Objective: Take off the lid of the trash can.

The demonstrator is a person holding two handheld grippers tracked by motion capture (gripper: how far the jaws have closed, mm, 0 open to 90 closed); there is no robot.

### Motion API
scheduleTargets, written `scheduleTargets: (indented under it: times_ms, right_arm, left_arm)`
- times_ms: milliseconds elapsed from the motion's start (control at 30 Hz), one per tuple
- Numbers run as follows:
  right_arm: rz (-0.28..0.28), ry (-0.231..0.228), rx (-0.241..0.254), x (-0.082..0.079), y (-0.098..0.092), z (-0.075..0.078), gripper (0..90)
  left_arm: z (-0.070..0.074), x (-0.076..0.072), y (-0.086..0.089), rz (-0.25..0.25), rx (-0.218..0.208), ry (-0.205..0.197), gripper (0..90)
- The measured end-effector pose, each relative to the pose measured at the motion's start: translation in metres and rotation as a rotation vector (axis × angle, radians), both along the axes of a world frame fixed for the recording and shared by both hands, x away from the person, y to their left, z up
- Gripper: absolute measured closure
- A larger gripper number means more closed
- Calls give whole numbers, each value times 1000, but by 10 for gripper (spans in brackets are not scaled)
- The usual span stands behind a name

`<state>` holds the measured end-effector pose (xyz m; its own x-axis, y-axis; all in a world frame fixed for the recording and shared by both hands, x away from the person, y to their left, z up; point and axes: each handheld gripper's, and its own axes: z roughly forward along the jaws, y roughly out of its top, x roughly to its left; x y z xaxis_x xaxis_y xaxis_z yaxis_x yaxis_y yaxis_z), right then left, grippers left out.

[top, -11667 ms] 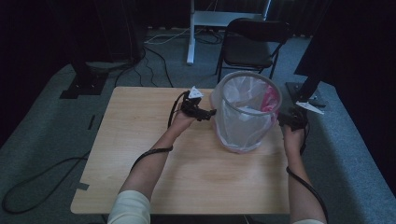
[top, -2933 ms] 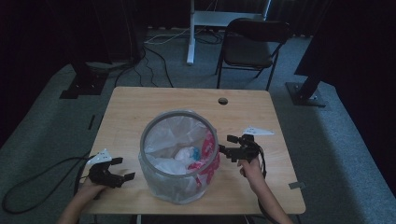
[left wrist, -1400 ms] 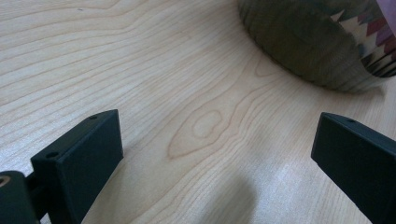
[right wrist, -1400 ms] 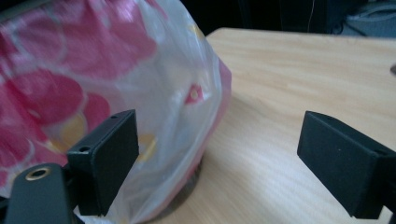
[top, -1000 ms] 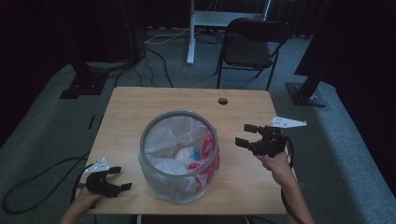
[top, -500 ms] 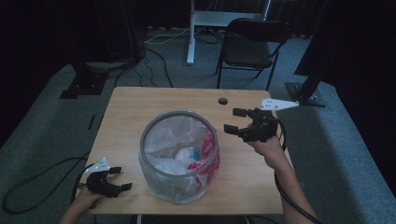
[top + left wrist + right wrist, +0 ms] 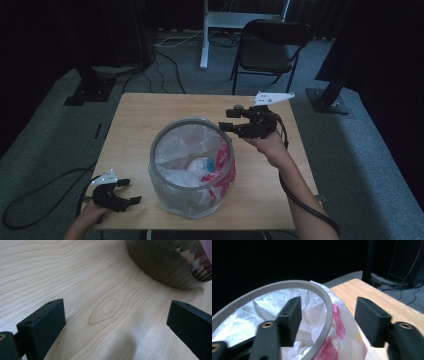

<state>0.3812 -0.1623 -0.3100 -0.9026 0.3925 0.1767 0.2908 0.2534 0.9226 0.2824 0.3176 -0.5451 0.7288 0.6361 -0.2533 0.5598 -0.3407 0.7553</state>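
A grey mesh bin (image 7: 192,200) lined with a white and pink plastic bag (image 7: 200,167) stands on the wooden table (image 7: 145,115), near its front middle. My right gripper (image 7: 225,120) is raised at the bin's far right rim. In the right gripper view its jaws (image 7: 328,315) have just been closing. The grey rim (image 7: 322,297) and the bag (image 7: 274,302) show in the gap, and neither pad touches them. My left gripper (image 7: 130,191) rests low at the table's front left corner, open, with bare wood between its jaws (image 7: 115,322). The bin's wall (image 7: 162,267) lies beyond it.
A black folding chair (image 7: 270,45) and a white desk leg (image 7: 204,35) stand beyond the table's far edge. Dark stands and cables lie on the grey floor at left (image 7: 90,90) and right (image 7: 327,100). A cable (image 7: 300,200) trails from my right gripper along the forearm.
My right gripper has risen and moved from the table's right side toward the bin's far rim, and its jaws have narrowed. The left gripper and the bin have stayed put.
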Motion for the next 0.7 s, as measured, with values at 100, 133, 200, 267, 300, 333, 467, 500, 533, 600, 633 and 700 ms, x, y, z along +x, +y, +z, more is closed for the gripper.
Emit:
scheduleTargets:
  times_ms: [100, 133, 200, 267, 300, 333, 467, 500, 533, 600, 633, 700]
  right_arm:
    - [3, 19, -19, 5, 8, -2, 427]
    - [0, 18, -29, 6, 11, -3, 429]
    - [5, 23, -35, 7, 13, -4, 439]
    - [6, 33, -58, 10, 18, -6, 466]
    - [12, 38, -66, 10, 20, -7, 471]
    - [12, 39, -77, 11, 22, -7, 474]
    - [16, 51, -120, 15, 30, -11, 521]
    - [19, 57, -132, 16, 32, -12, 541]
    - [19, 59, -140, 17, 33, -13, 555]
    - [29, 76, -172, 19, 38, -15, 586]
    - [29, 76, -172, 19, 38, -15, 586]
    - [36, 83, -203, 19, 42, -17, 627]
  left_arm:
    - [0, 0, 0, -1, 1, 2, 20]
    - [0, 0, 0, -1, 1, 3, 20]
    - [0, 0, 0, -1, 1, 3, 20]
    - [0, 0, 0, -2, 1, 4, 20]
    - [0, 0, 0, -2, 2, 4, 20]
    - [0, 0, 0, -2, 4, 3, 20]
    - [0, 1, -1, 1, 16, 1, 20]
    - [0, 1, -1, 0, 17, 1, 20]
    - [0, 1, -1, -1, 18, 1, 20]
    - [0, 1, -1, -1, 15, 2, 20]
    - [0, 1, -1, -1, 15, 2, 20]
    - [0, 1, 0, 1, 13, 8, 20]
